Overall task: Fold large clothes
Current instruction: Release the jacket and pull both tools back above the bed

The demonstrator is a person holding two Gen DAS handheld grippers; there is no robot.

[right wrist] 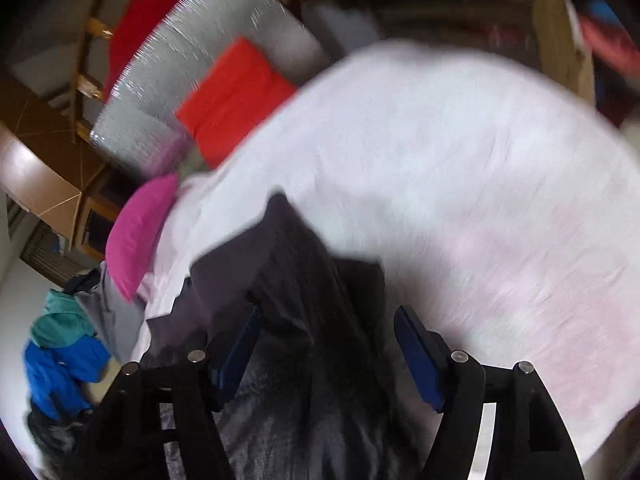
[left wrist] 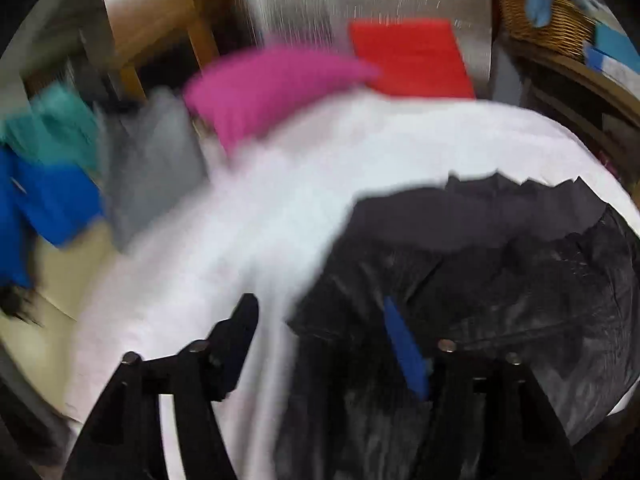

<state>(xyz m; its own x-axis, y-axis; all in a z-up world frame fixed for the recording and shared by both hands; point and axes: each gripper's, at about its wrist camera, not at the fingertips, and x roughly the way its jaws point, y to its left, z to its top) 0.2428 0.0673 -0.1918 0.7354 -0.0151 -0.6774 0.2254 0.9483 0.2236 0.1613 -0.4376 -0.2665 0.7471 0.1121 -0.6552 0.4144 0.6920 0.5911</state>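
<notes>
Across the white bed sheet point(right wrist: 460, 152), which fills most of both views, a dark garment point(right wrist: 304, 280) lies rumpled near its front edge, under both grippers. Beyond it sit a pink pillow point(left wrist: 264, 96), a red cushion point(left wrist: 412, 58) and a grey cloth point(left wrist: 148, 168); a blue and teal heap point(right wrist: 60, 344) rests off to the left.

Risk, as I judge it: the dark fabric is bunched and slippery-looking, so a pinch taken here could catch several layers or the sheet beneath, dragging both and spoiling the fold. Both views are blurred, so edges are hard to locate.

Right gripper point(right wrist: 326, 344): jaws spread, dark cloth lying between them, neither pad visibly pressing it. Left gripper point(left wrist: 320, 340): jaws spread likewise, straddling the garment's edge and the sheet, gripping nothing.
</notes>
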